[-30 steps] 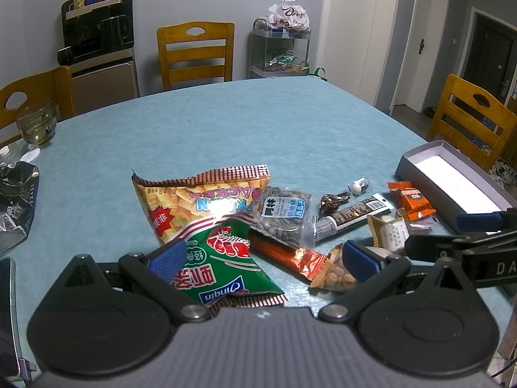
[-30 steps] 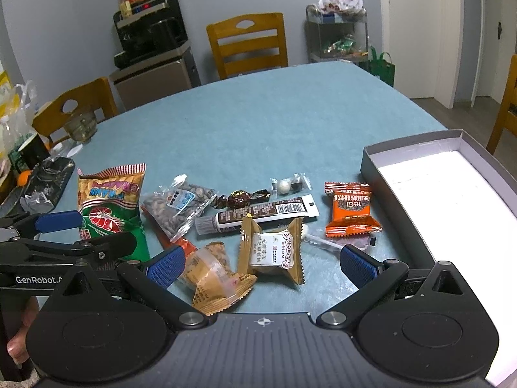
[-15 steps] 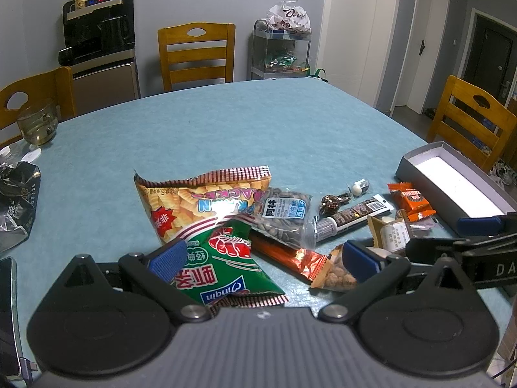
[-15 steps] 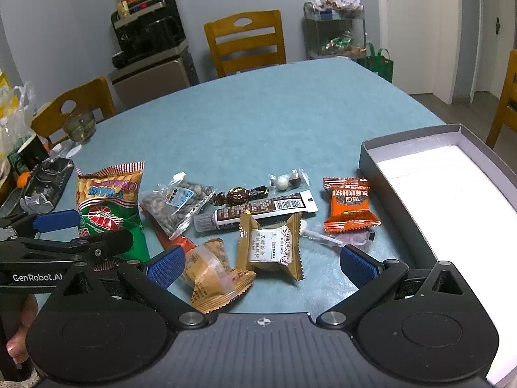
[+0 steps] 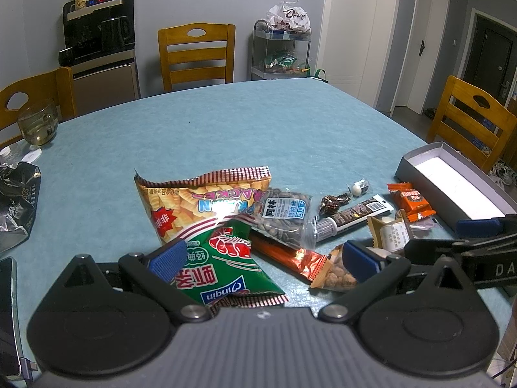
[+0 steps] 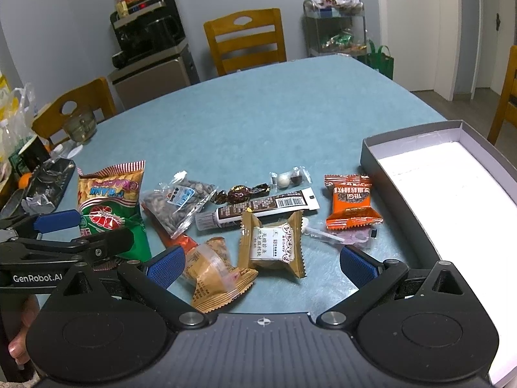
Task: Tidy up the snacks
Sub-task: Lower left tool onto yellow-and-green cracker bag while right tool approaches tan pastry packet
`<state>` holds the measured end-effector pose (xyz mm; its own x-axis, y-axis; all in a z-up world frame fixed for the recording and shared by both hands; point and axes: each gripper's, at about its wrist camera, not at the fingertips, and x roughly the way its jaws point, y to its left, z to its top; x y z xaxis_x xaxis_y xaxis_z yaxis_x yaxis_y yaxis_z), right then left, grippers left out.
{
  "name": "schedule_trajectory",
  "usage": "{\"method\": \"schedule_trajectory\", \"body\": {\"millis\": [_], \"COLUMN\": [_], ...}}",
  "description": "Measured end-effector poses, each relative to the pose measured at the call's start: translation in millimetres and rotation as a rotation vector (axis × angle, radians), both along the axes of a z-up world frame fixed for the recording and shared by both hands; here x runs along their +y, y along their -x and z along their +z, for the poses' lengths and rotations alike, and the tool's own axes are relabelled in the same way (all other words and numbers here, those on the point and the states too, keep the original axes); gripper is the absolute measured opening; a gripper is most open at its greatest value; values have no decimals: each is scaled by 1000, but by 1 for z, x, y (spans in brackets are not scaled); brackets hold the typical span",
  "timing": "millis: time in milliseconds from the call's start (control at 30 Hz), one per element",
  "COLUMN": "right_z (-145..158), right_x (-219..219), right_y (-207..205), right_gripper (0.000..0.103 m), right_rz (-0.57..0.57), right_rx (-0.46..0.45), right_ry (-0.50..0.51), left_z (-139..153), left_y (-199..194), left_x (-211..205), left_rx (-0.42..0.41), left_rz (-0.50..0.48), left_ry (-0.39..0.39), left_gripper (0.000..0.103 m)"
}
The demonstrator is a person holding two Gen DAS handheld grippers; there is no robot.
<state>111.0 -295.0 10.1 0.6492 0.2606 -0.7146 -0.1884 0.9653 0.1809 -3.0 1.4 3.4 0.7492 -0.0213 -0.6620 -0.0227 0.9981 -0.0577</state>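
I hover both hand-held grippers, left (image 5: 263, 255) and right (image 6: 261, 262), spread wide and grasping nothing, over snacks (image 6: 271, 242) on the table (image 6: 258, 113); none boxed yet. Next I'd grab one for the box (image 6: 452, 174).

left gripper (image 5: 263, 257): held low, jaws spread wide, nothing gripped | right gripper (image 6: 260, 263): held low, jaws spread wide, nothing gripped | hand (image 6: 17, 333): seen at the left gripper's handle, fingers partly visible
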Motion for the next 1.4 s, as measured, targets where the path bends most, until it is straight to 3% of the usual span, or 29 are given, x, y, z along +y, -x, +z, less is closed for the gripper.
{"method": "schedule_trajectory", "body": {"millis": [233, 567, 767, 967, 1100, 1400], "right_z": [1, 0, -6, -18, -24, -38], "right_x": [-1, 2, 18, 44, 53, 61], "right_y": [-1, 1, 8, 19, 19, 6], "right_gripper": [103, 103, 103, 103, 102, 88], "right_rz": [-5, 21, 117, 237, 283, 343], "right_rx": [-6, -33, -74, -168, -179, -124], "right_ry": [-5, 19, 56, 161, 163, 136], "left_z": [9, 14, 2, -12, -21, -32], "left_y": [7, 9, -1, -11, -19, -27], "left_x": [7, 36, 36, 36, 37, 37], "left_rx": [-37, -26, 20, 53, 79, 103], "left_rz": [24, 75, 90, 109, 111, 104], "left_ry": [-15, 72, 66, 69, 56, 69], "left_gripper": [103, 103, 103, 103, 103, 103]}}
